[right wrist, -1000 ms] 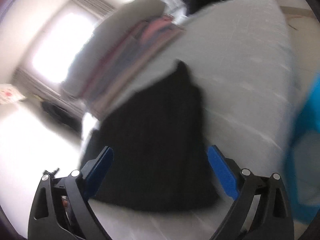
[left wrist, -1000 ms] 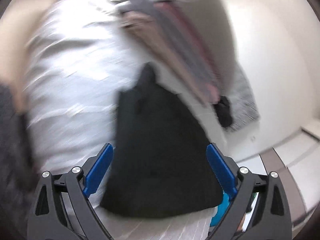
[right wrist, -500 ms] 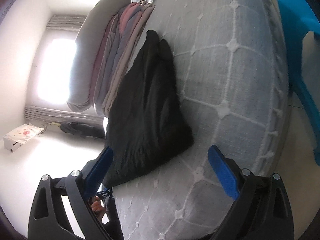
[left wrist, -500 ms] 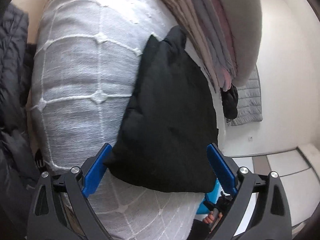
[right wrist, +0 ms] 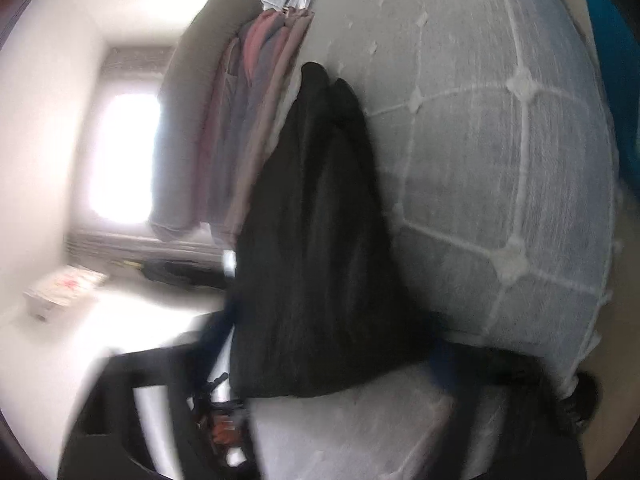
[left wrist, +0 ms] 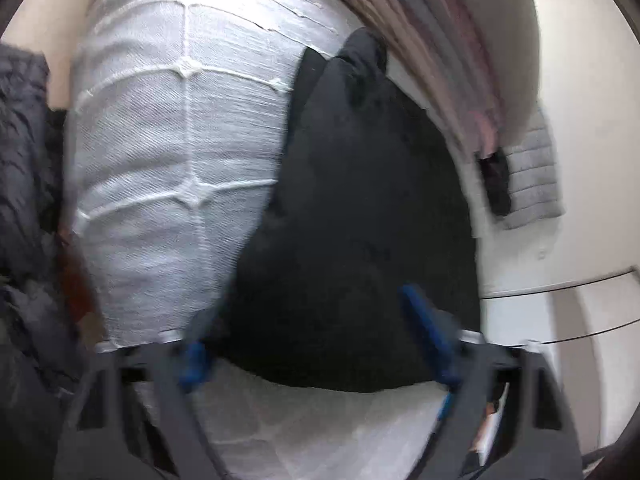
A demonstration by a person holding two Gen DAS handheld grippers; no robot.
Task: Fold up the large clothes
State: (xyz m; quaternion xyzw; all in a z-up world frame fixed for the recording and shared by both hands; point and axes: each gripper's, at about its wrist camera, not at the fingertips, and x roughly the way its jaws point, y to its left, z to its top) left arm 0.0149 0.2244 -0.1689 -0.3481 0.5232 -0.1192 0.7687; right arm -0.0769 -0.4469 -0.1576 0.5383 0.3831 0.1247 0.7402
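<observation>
Grasp on the near edge of the folded black garment (left wrist: pixel 352 216) lying on the bed (left wrist: pixel 168 152).
Both jaws are closing, left hand-held gripper (left wrist: pixel 316 344) and right hand-held gripper (right wrist: pixel 320 360) astride that edge; pinch every layer together, lift evenly.

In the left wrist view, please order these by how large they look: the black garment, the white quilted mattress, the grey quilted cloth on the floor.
1. white quilted mattress
2. black garment, almost as large, being nearer the camera
3. grey quilted cloth, far off
</observation>
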